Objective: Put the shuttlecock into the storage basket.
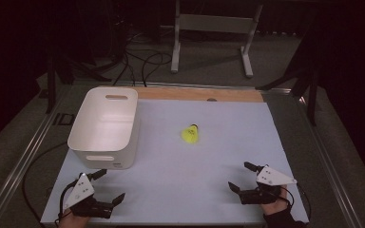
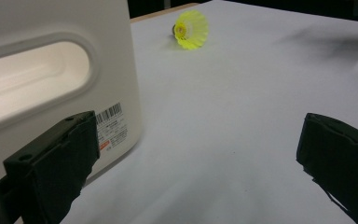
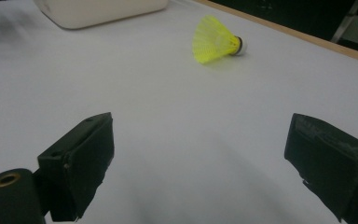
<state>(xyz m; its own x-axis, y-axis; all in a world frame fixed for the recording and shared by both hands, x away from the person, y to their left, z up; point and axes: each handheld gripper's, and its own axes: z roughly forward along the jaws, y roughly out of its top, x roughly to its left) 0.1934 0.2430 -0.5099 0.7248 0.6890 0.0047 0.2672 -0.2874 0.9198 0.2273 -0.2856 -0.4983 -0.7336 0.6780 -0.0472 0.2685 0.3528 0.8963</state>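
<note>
I see yellow plastic shuttlecock [image 1: 190, 134] lying on its side on white table sheet [image 1: 209, 190], right of white rectangular plastic bin [image 1: 105, 124], apart from it. Left gripper [image 1: 109, 186] just before bin's near wall, jaws wide apart, empty. Right gripper [image 1: 240, 176] nearer me than shuttlecock, jaws apart, empty.

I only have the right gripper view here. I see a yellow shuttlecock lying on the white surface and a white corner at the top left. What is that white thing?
Observer: A white bin, open at the top, standing left of the shuttlecock.
Operator: Anything inside it?
Observer: The high view shows nothing in the part of its interior it can see.
Operator: Where is the other hand-held gripper?
Observer: The left hand-held gripper sits just in front of the bin, jaws open, holding nothing.
</note>
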